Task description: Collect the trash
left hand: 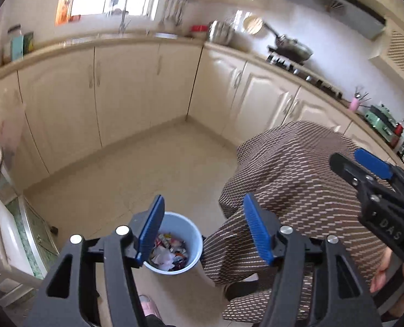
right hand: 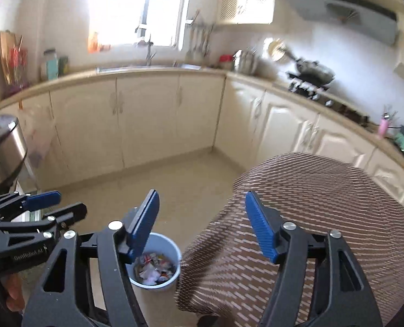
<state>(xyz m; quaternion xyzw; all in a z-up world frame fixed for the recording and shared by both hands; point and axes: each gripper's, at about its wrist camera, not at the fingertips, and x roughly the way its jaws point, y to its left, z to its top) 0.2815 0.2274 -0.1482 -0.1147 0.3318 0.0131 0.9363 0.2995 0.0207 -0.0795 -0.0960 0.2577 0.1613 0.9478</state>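
Observation:
A pale blue bin (left hand: 191, 234) (right hand: 172, 250) stands on the tiled floor below both grippers, holding crumpled paper and coloured wrappers (left hand: 169, 253) (right hand: 154, 268). My left gripper (left hand: 203, 231) hangs high above it, blue pads wide apart, nothing between them. My right gripper (right hand: 202, 226) is likewise open and empty. In the left wrist view the right gripper (left hand: 365, 166) shows at the right edge. In the right wrist view the left gripper (right hand: 54, 207) shows at the left edge. A brown patterned fabric (left hand: 297, 190) (right hand: 297, 218), a person's clothing, bulges beside the bin on its right.
Cream cabinets (left hand: 125, 90) line the far wall and right side under a beige counter with a sink (right hand: 147, 66). A stove with a pan (left hand: 292, 46) sits on the right counter. A steel bin (right hand: 3, 150) stands at left. A slippered foot (left hand: 147, 305) shows near the bin.

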